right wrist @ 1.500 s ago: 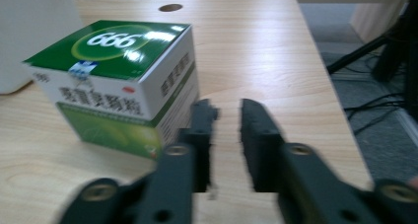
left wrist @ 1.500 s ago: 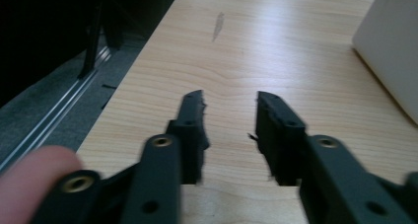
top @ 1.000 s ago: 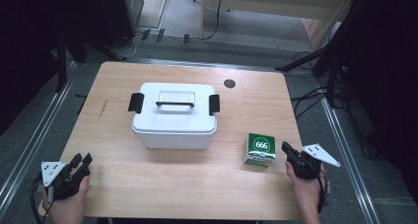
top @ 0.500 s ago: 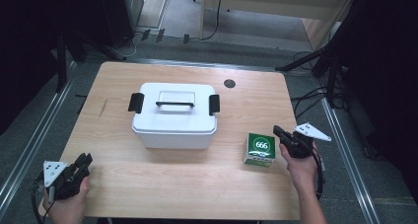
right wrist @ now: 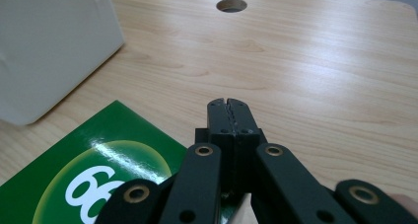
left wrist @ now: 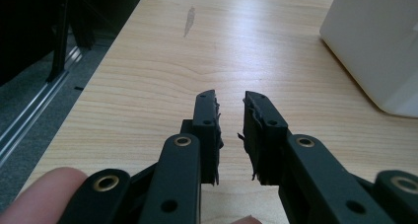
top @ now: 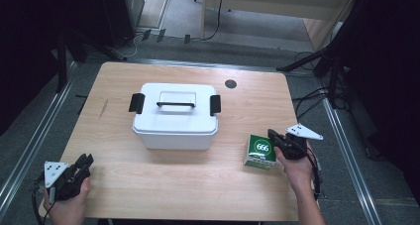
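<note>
Your right fingers (right wrist: 229, 105) are pressed together, hovering just over the green box (top: 261, 150) near the worktop's (top: 163, 185) right edge; your left fingers (left wrist: 231, 103) show a narrow gap, holding nothing.

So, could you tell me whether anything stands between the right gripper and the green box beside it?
Nothing visible does. The right gripper, jaws shut, hangs just over the near right edge of the green box, with bare table around them.
</note>
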A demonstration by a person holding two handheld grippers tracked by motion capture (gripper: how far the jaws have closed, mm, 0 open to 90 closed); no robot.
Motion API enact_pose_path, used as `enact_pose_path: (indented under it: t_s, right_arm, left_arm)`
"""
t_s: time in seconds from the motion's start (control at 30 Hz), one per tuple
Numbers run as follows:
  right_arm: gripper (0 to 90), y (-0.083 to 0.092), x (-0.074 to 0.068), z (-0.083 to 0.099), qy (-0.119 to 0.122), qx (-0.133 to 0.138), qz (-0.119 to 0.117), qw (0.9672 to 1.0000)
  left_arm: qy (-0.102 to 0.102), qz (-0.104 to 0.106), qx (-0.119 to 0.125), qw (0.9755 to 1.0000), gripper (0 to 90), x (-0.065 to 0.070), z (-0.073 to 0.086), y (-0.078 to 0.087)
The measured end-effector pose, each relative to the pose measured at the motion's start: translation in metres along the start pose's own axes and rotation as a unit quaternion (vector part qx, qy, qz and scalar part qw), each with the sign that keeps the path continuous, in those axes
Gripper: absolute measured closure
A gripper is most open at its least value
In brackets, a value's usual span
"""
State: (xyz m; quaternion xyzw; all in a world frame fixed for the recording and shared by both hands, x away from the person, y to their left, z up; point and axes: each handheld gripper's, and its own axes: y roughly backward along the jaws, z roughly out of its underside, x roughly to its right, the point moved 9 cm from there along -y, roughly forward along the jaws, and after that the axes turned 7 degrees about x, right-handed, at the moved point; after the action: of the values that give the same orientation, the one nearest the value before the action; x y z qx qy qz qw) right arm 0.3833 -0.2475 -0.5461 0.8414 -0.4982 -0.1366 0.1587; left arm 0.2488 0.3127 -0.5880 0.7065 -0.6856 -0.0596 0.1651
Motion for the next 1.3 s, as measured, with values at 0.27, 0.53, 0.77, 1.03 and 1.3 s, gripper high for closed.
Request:
enact_pose_path:
  t_s: [0.27, 0.53, 0.77, 1.03, 1.3]
  right_arm:
    - [90.0, 0.004, -0.019, 0.013, 0.025, -0.004, -0.037, 0.9990]
    - [90.0, 0.006, -0.040, 0.017, 0.046, -0.003, -0.094, 0.9945]
    - [90.0, 0.006, -0.063, 0.020, 0.062, -0.004, -0.133, 0.9892]
    - [90.0, 0.006, -0.076, 0.018, 0.069, -0.003, -0.135, 0.9884]
    - [73.5, 0.011, -0.065, 0.008, 0.049, 0.014, -0.117, 0.9918]
  left_arm:
    - [0.000, 0.000, 0.000, 1.0000, 76.2, 0.001, 0.000, 0.000]
    - [-0.001, 0.000, 0.000, 1.0000, 76.5, 0.001, 0.000, 0.000]
    - [0.000, 0.002, 0.000, 1.0000, 76.9, 0.001, 0.000, 0.000]
    - [-0.001, 0.004, -0.003, 1.0000, 74.4, 0.001, 0.001, 0.000]
    - [0.002, 0.006, -0.010, 0.9999, 62.1, 0.002, 0.001, -0.002]
